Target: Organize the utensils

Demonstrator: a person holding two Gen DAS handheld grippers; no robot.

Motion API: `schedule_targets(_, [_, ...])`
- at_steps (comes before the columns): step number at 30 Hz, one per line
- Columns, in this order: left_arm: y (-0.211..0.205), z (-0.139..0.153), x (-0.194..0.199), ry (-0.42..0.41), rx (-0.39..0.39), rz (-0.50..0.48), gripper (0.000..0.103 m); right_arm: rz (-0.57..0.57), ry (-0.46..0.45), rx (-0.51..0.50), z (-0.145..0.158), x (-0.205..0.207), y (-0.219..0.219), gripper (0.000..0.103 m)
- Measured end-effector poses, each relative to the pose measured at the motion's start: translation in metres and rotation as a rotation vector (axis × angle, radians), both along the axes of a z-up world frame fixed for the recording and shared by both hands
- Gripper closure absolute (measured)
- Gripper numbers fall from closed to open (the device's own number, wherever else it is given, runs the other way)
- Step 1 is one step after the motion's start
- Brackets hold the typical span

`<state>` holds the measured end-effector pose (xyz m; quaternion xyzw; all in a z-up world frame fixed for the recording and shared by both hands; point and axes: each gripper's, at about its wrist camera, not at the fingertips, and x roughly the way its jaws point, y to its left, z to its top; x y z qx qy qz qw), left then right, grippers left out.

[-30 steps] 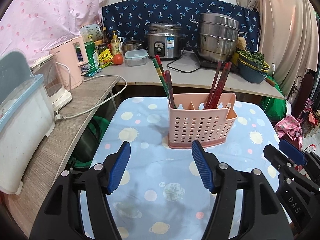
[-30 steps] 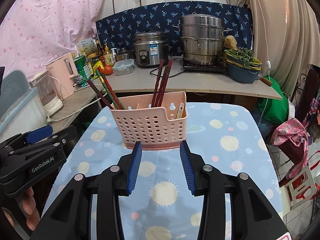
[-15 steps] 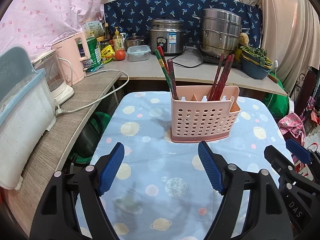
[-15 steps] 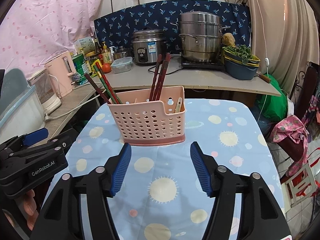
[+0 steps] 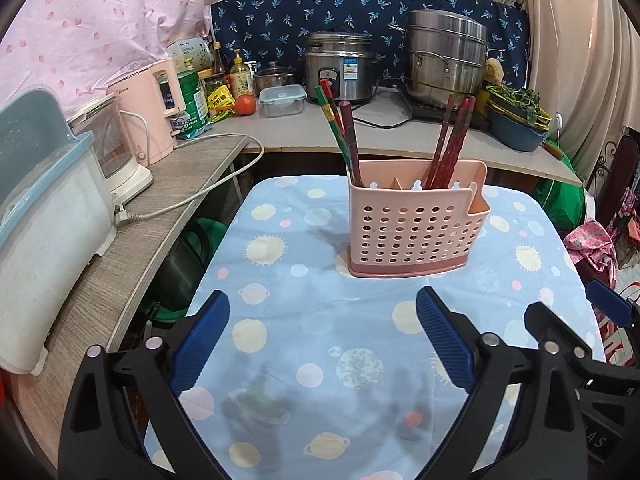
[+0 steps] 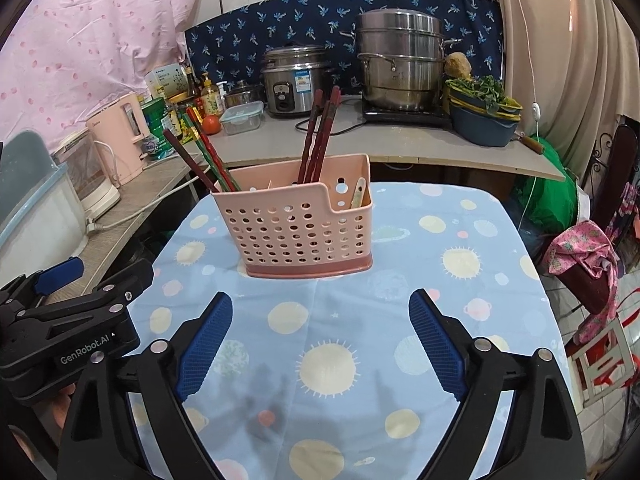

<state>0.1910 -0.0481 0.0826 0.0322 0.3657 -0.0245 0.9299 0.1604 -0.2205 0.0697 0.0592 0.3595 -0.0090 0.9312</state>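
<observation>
A: Evidently released. Left gripper [image 5: 322, 338] spread wide over the tablecloth [image 5: 280, 280], jaws just opened further, nothing between the pads. Right gripper [image 6: 320, 338] likewise: jaws just opened further, empty, aimed down at the cloth short of the caddy.

B: Location of the task items?

A: Pink utensil caddy [image 5: 416, 226] upright near the middle of the table, well apart from both sets of fingers. Red and green chopsticks [image 5: 340, 132] leaning out of its left compartment; dark red chopsticks [image 5: 448, 144] standing in a compartment further right. Pale utensil [image 6: 357, 193] low in the right-hand side pocket, seen only in the right wrist view.

B: Bearing on the task?

A: No loose utensils found on the visible cloth. Judged complete or nearly so; possibly only regrouping of mixed chopsticks left.
</observation>
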Motion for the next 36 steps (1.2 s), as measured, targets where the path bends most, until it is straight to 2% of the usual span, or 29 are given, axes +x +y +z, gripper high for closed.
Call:
schedule_targets(2, [0.000,-0.002,0.001,0.005,0.005,0.010,0.009,-0.006,-0.002,0.000,-0.001,0.000,-0.001,0.007])
schedule_targets(14, [0.006,-0.012,0.005,0.044,-0.001,0.029,0.008,-0.016,0.002,-0.014,-0.006,0.001,-0.002,0.007])
schedule_targets(36, [0.009,-0.015,0.007,0.049,0.007,0.039,0.008,-0.027,0.027,-0.013,-0.012,0.005,-0.008,0.007])
